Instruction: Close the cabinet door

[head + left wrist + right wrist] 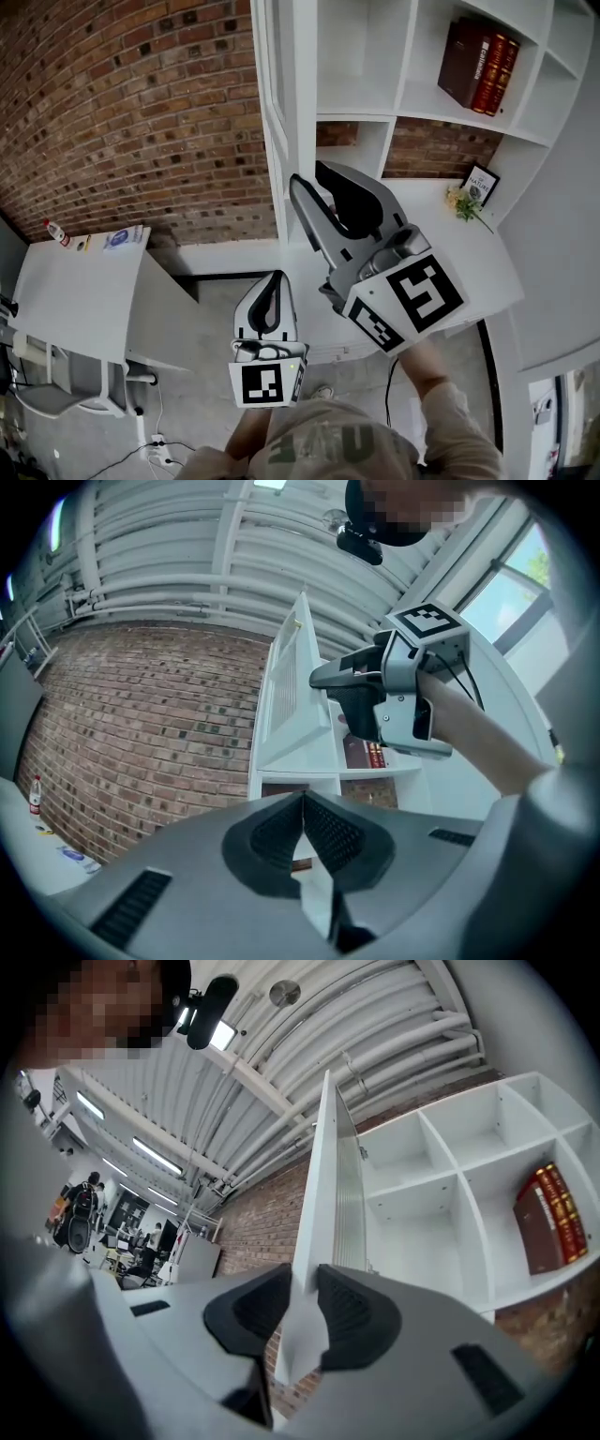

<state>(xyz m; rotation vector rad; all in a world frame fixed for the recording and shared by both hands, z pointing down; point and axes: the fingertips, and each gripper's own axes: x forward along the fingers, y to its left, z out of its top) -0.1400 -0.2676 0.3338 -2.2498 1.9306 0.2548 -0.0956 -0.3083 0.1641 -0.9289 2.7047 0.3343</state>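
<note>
Standing ajar at the head view's upper centre, the tall white cabinet door (278,141) has its free edge pinched by the right gripper (311,180), while the left gripper (275,281) hangs below it, jaws together, before white shelves (441,117), a brick wall (141,112) and a grey floor (206,375).

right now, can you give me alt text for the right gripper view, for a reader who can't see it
The right tongs grip the edge of an open white door, seen edge-on. To the door's right are white shelves holding red books, and a brick wall shows to its left.
</note>
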